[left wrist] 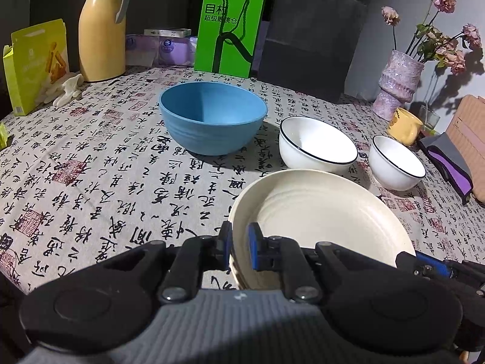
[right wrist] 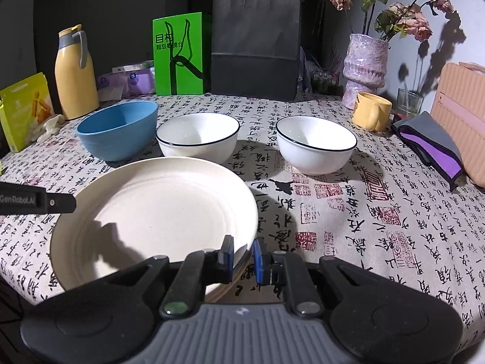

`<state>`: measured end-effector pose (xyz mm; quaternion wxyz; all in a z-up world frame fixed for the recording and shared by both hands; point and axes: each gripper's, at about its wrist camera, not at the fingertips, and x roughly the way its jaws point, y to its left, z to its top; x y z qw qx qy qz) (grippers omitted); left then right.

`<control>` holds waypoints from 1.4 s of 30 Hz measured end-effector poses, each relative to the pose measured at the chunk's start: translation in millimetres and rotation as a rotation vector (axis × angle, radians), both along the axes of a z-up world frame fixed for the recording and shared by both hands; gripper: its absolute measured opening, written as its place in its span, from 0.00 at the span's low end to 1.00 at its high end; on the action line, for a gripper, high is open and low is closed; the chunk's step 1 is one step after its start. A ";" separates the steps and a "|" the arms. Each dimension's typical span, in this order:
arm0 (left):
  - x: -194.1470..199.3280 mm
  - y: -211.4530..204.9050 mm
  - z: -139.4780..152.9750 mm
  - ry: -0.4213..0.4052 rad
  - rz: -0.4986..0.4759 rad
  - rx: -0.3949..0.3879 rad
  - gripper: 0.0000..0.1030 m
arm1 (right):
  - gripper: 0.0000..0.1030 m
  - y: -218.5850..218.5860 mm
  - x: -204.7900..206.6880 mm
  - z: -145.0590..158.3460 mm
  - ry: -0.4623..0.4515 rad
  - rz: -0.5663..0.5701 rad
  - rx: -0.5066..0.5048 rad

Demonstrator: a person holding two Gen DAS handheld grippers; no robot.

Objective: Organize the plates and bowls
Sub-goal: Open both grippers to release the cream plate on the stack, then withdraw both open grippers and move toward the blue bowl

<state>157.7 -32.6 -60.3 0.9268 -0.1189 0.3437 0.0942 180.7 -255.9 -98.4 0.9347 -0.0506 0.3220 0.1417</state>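
With the left gripper (left wrist: 239, 247) pinched on the cream plate's (left wrist: 318, 215) near-left rim and the right gripper (right wrist: 245, 256) pinched on its near-right rim — just before the bowls — uneven lifting could twist it free, knocking the blue bowl (right wrist: 118, 130) or nearer white bowl (right wrist: 197, 136).

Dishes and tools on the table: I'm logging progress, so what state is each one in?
Cream plate: gripped at its rim from two sides, empty.
Left tool: shut on the cream plate's rim.
Right tool: shut on the cream plate's rim.
Blue bowl: upright, empty.
Two white bowls: upright, empty, unstacked.
Yellow mug: upright.
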 end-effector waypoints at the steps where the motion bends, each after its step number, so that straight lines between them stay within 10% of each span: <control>1: 0.1 0.2 -0.1 0.000 0.000 -0.001 0.12 | 0.13 -0.2 0.1 0.0 0.000 0.000 0.001; 6: -1.6 4.0 1.0 -0.004 -0.001 -0.024 0.16 | 0.17 -4.6 1.0 0.9 0.013 -0.003 0.034; 8: -2.9 7.2 1.8 -0.010 0.002 -0.033 0.32 | 0.24 -7.4 0.1 2.3 0.011 -0.001 0.050; 19: -28.5 13.8 16.6 -0.120 -0.028 -0.033 1.00 | 0.98 -21.6 -13.4 17.7 -0.024 0.010 0.151; 42: -88.4 33.8 24.2 -0.230 -0.046 -0.090 1.00 | 1.00 -26.2 -62.8 36.7 -0.105 0.041 0.242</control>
